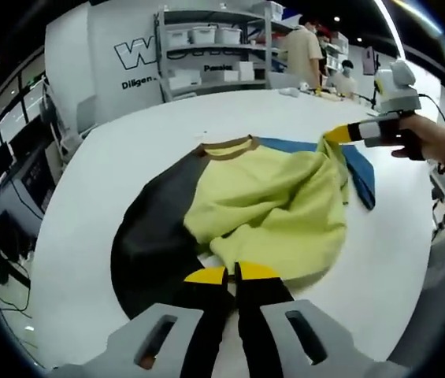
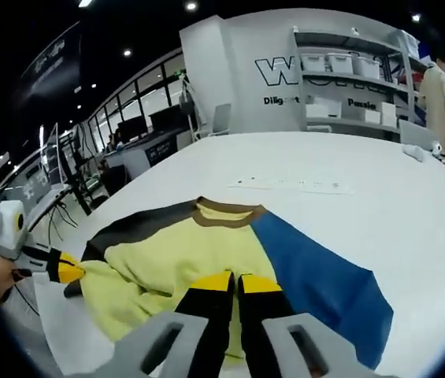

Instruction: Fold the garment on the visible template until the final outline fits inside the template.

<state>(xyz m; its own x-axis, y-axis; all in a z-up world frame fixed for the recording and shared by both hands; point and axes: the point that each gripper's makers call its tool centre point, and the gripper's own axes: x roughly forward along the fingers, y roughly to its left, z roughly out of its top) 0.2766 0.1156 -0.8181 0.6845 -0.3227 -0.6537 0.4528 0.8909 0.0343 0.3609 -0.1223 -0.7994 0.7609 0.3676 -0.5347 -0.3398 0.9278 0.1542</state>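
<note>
A garment (image 1: 277, 205) with a yellow front, a black side (image 1: 155, 228), a blue side (image 1: 360, 169) and a brown collar (image 1: 226, 147) lies on the white table (image 1: 135, 142). My left gripper (image 1: 231, 276) is shut on the near yellow hem. At the right, a hand holds my right gripper (image 1: 337, 135), which is shut on a pulled-up yellow edge. In the right gripper view, my right gripper (image 2: 234, 282) pinches the yellow cloth (image 2: 175, 264) beside the blue side (image 2: 317, 279). My left gripper (image 2: 66, 268) holds the far yellow edge at the left.
Shelves with white boxes (image 1: 214, 47) and people (image 1: 305, 51) stand beyond the table's far edge. A thin paper strip (image 2: 289, 185) lies on the table past the collar. Desks with monitors (image 2: 127, 134) line the window side.
</note>
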